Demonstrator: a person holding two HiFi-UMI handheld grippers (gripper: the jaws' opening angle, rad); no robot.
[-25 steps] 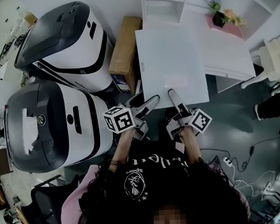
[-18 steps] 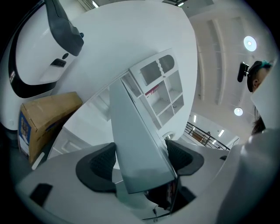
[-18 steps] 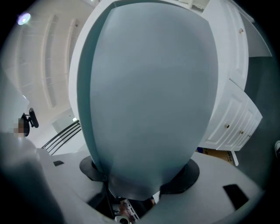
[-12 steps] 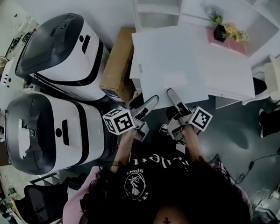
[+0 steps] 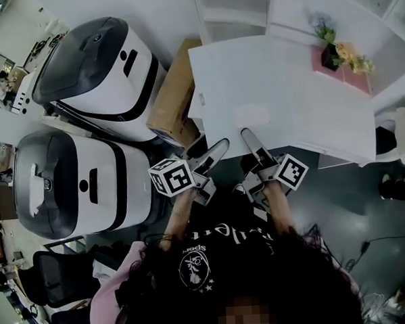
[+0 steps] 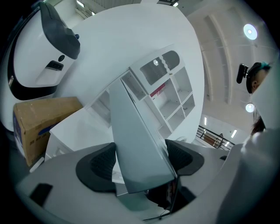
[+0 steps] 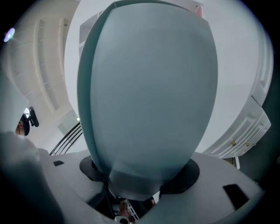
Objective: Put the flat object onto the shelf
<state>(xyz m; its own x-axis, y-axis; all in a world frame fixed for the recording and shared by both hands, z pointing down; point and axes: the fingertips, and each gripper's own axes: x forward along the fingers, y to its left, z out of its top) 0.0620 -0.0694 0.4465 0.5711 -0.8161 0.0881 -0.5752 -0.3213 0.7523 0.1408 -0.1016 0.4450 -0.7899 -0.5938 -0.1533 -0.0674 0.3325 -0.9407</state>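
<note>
A large flat white board (image 5: 246, 88) is held out in front of me by its near edge. My left gripper (image 5: 219, 149) is shut on that edge at the left and my right gripper (image 5: 249, 138) at the right. In the left gripper view the board (image 6: 135, 131) stands edge-on between the pads, left gripper (image 6: 140, 159) clamped on it. The right gripper view is filled by the board (image 7: 148, 87), with the right gripper (image 7: 140, 170) pinching its lower edge. The white cubby shelf (image 5: 228, 11) stands past the board's far edge, and the shelf (image 6: 168, 94) shows behind the board.
Two big white-and-black machines (image 5: 96, 69) (image 5: 75, 185) stand at the left, a cardboard box (image 5: 175, 91) between them and the board. A white table (image 5: 335, 110) with a flower pot (image 5: 339, 52) lies at the right. A black chair (image 5: 53, 281) is at lower left.
Both grippers keep their hold on the board. The view has shifted: table and flower pot have slid right, and the board's far edge lies nearer the shelf.
</note>
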